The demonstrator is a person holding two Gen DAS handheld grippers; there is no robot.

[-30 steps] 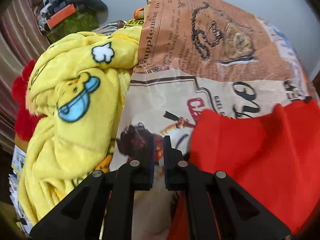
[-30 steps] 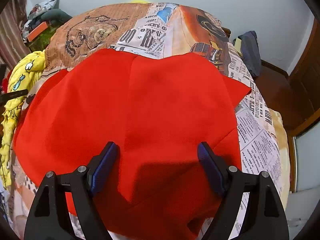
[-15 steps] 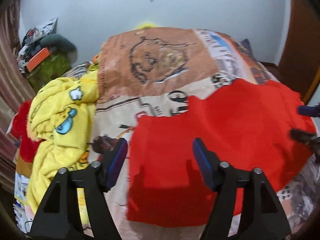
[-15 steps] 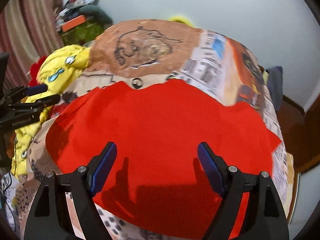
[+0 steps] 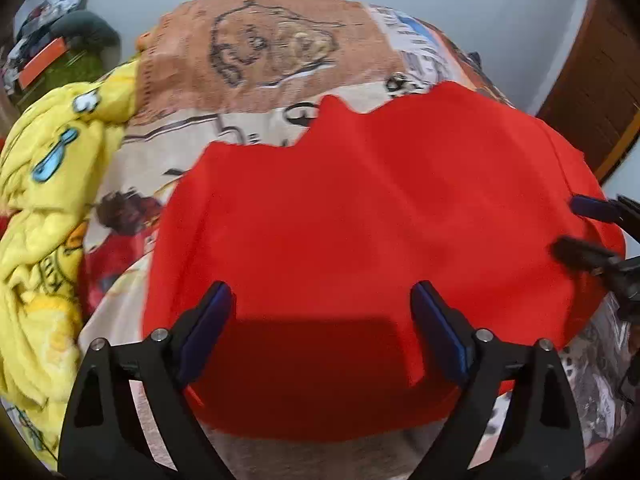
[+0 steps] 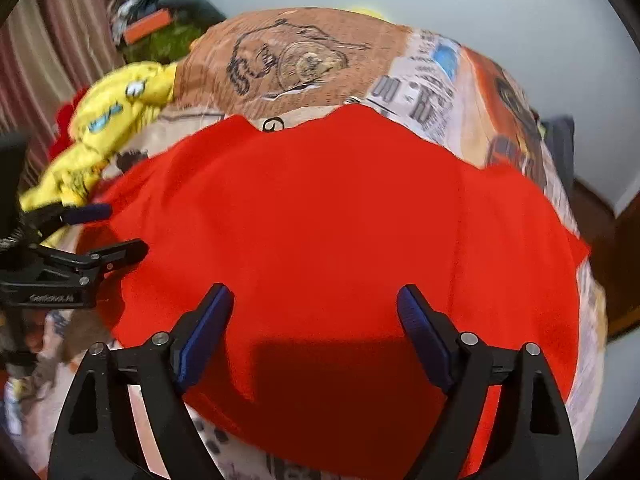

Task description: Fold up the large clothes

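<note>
Red garment (image 5: 360, 216) spread across printed bedspread (image 5: 260, 52), left gripper (image 5: 322, 300) and right gripper (image 6: 310, 300) spread wide over near edge, yellow blanket (image 5: 44, 208) bunched along left edge.

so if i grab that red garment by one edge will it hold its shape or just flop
Probably flop: the red garment lies flat against the printed bedspread, with a soft wavy far edge. It looks thin, so likely light. Pushed, it may bunch rather than slide. The left gripper and right gripper are both open above it.
</note>
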